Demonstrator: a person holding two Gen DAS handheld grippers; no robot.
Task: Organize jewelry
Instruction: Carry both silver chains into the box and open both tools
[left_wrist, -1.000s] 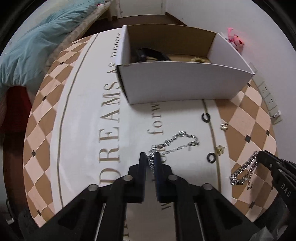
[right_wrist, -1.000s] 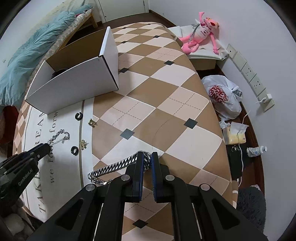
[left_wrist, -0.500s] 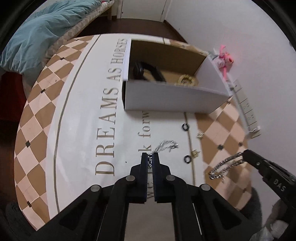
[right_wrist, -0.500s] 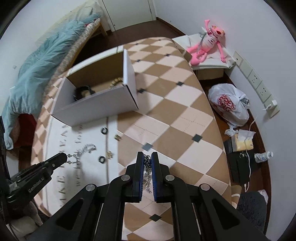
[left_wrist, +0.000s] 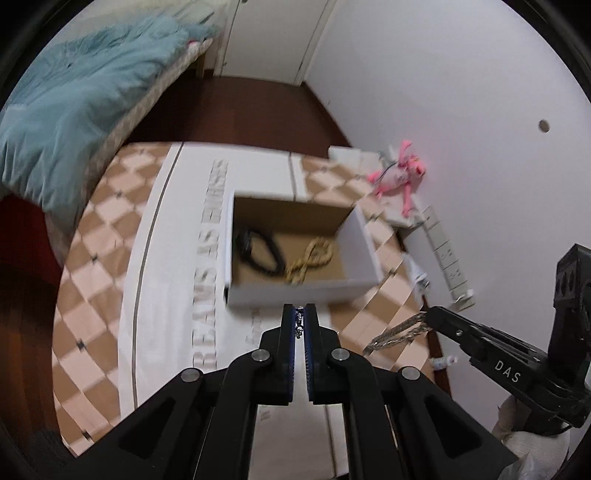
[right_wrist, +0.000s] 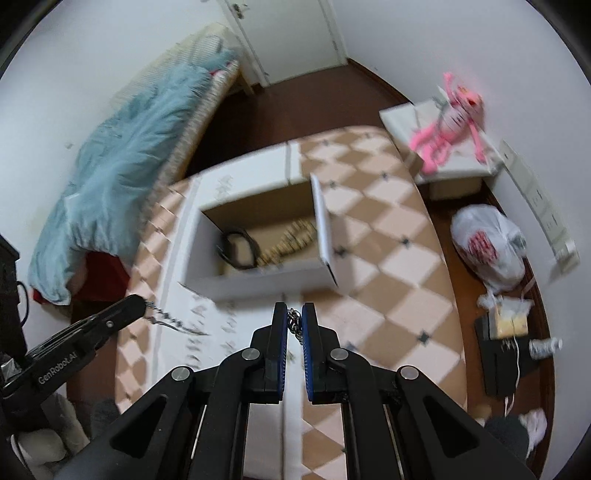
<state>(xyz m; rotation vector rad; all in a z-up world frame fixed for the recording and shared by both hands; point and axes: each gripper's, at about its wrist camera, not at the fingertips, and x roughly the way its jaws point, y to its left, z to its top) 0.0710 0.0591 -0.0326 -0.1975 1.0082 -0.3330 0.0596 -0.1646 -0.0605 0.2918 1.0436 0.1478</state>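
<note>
Left gripper: jaws clenched on the thin silver chain, which hangs pinched between the pads, clear of the table.
Right gripper: jaws clamped on the heavy silver link chain, its links dangling between and below the tips.
White box: open-topped, just ahead of both pairs of jaws, resting on the chequered tablecloth.
Box contents: a black band beside a gold chain on the cardboard floor.
Sharpness: both views are motion-blurred.
</note>
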